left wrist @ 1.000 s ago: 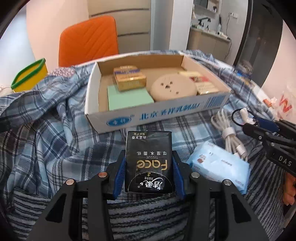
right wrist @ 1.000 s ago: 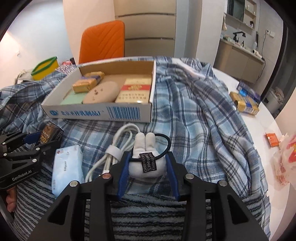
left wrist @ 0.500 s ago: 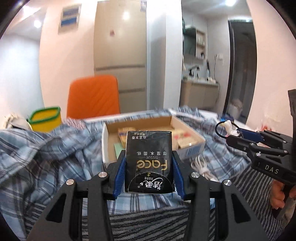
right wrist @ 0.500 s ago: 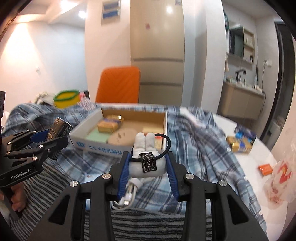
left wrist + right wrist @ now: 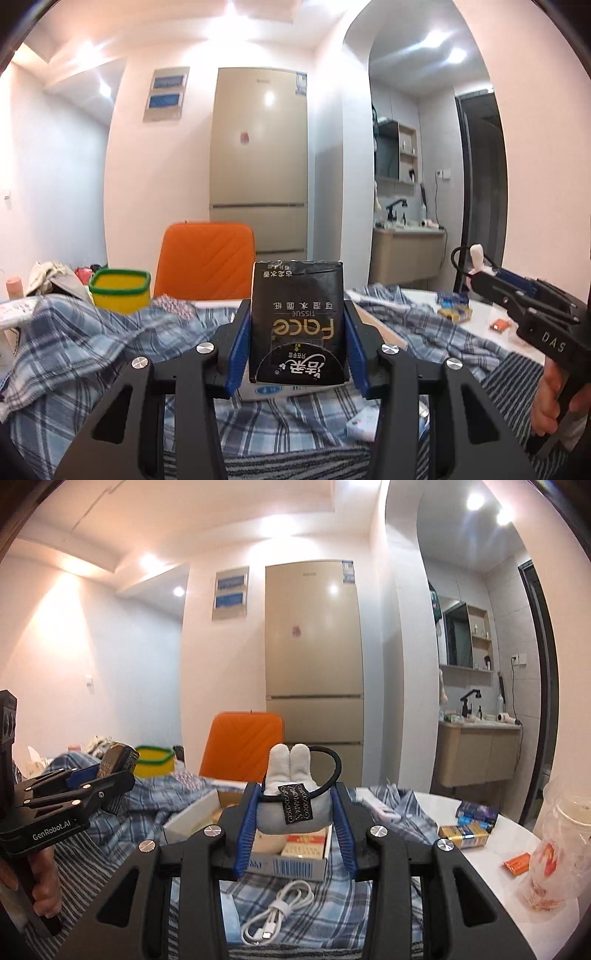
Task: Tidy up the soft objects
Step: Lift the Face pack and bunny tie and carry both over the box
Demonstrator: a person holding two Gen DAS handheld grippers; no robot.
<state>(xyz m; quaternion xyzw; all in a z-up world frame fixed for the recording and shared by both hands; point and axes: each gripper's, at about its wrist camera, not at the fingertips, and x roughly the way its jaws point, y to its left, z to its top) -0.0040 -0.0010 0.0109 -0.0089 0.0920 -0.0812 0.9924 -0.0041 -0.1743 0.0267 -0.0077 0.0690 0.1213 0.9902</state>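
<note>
Both loads are off the desk and carried near level. The left gripper point(image 5: 297, 345) is clamped on the black tissue pack point(image 5: 297, 321); the right gripper point(image 5: 293, 821) pinches the plush rabbit hair tie point(image 5: 291, 797). The cardboard box point(image 5: 258, 849) sits below and ahead on the plaid cloth point(image 5: 373, 878). To place well: keep both grips firm, approach one at a time, and lower into a free spot before letting go.

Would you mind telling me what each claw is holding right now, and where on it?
Left claw pinches a black tissue pack by its two side faces. Right claw squeezes a plush bunny hair tie by its body's sides.
</note>
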